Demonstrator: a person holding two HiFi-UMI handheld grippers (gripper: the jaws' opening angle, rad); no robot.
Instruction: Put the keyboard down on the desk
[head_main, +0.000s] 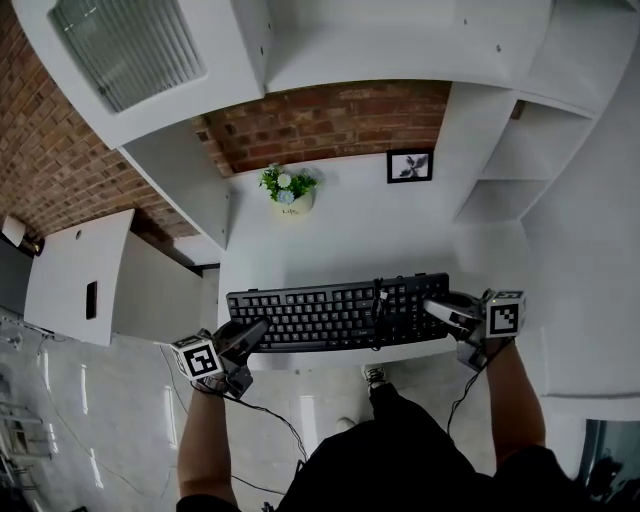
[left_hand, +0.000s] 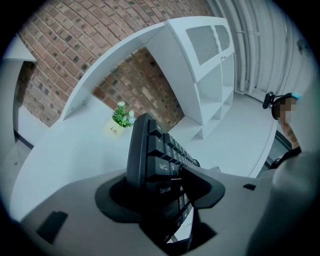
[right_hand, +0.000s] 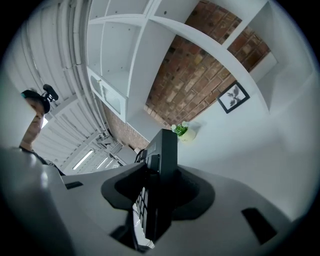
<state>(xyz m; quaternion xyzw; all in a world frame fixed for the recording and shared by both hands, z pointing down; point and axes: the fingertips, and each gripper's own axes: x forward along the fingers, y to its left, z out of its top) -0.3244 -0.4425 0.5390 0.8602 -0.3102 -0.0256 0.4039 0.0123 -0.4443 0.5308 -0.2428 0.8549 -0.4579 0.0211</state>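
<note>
A black keyboard (head_main: 335, 312) stretches left to right over the front edge of the white desk (head_main: 330, 240). My left gripper (head_main: 248, 335) is shut on its left end and my right gripper (head_main: 440, 308) on its right end. In the left gripper view the keyboard (left_hand: 150, 145) stands edge-on between the jaws of the left gripper (left_hand: 160, 185), key side to the right. The right gripper view shows the keyboard (right_hand: 165, 150) pinched the same way by the right gripper (right_hand: 157, 192). Whether the keyboard rests on the desk or hangs just above it I cannot tell.
A small potted plant (head_main: 288, 190) and a framed picture (head_main: 410, 166) stand at the back of the desk by the brick wall. White shelves flank both sides. The keyboard's cable (head_main: 378, 300) lies across its keys. A low white cabinet (head_main: 75, 275) stands at left.
</note>
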